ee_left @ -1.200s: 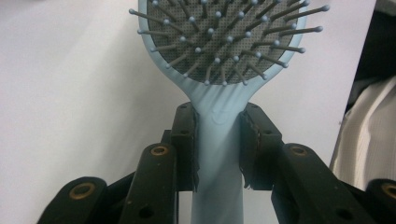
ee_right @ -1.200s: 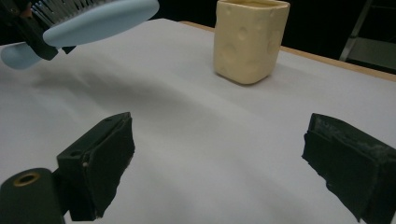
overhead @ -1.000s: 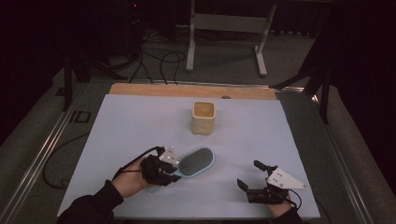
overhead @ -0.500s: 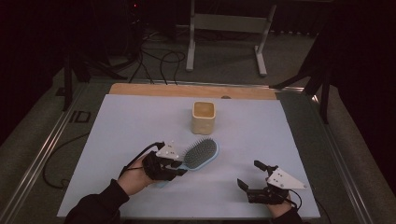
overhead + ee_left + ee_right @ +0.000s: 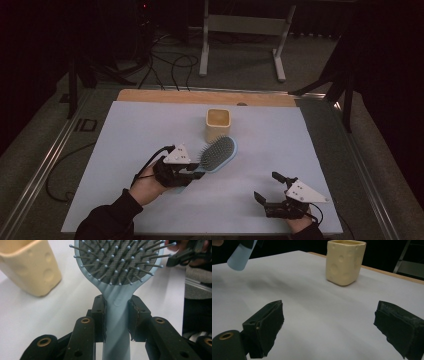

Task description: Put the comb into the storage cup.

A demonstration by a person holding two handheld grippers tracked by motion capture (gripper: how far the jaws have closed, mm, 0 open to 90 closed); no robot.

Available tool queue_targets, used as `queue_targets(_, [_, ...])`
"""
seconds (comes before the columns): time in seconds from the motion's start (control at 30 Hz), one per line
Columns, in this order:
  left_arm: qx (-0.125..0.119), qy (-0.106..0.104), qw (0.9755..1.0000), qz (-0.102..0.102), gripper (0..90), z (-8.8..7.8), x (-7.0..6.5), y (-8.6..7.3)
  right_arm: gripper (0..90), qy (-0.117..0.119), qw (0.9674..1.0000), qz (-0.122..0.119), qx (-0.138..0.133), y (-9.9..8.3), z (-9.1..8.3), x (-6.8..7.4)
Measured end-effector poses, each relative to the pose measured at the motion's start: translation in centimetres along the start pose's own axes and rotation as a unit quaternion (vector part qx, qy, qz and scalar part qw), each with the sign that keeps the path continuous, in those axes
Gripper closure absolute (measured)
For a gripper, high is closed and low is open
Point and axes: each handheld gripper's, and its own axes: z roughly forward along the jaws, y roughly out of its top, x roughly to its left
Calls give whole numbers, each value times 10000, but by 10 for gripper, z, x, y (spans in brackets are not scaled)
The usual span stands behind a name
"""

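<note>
Near the front edge of the desk (image 5: 125, 130), the right gripper (image 5: 272, 192) sat with jaws wide and empty, unmoved from the earlier frames. Farther in, the left gripper (image 5: 117, 315) clamped the brush (image 5: 218, 153) by its handle; it had carried the brush off the desk toward the cup (image 5: 218, 124), probably to drop it in.

Cream cup (image 5: 218, 124) stands mid-table, just beyond the held hairbrush (image 5: 218, 154); bare white table surface (image 5: 300, 145) lies open around the right gripper (image 5: 268, 192).
</note>
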Motion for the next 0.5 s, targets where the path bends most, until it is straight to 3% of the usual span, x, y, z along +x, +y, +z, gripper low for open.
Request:
queue_targets(0.3, [-375, 111, 9992, -32, 704, -6, 7, 11, 87, 16, 10000, -27, -8, 0, 0, 0])
queue_targets(0.5, [-477, 319, 9983, -66, 704, -9, 12, 20, 87, 25, 10000, -20, 15, 0, 0, 0])
